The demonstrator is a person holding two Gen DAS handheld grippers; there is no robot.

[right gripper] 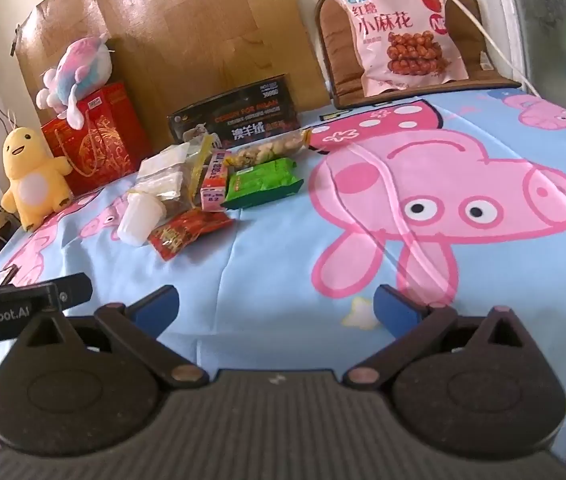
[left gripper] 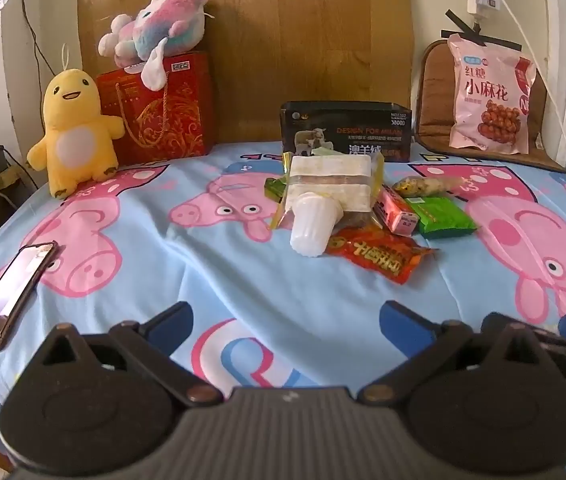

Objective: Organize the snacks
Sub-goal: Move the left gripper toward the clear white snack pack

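Two views. Left wrist: left hand-held gripper (left gripper: 287, 322) spread wide, empty, above the cartoon-pig sheet (left gripper: 187, 280); snack pile (left gripper: 363, 216) ahead, in front of a black box (left gripper: 347, 130); phone (left gripper: 11, 294) at left. Right wrist: right hand-held gripper (right gripper: 277, 306) released, empty; snacks (right gripper: 203, 188) upper left, pink bag (right gripper: 399, 28) leaning on a cushion (right gripper: 339, 52).

Lying heaped at twelve o'clock on the bed: white ridged cup (left gripper: 311, 224) tipped over, red packet (left gripper: 379, 258), green packet (left gripper: 445, 217), pink carton (left gripper: 397, 212), clear bag (left gripper: 333, 184).
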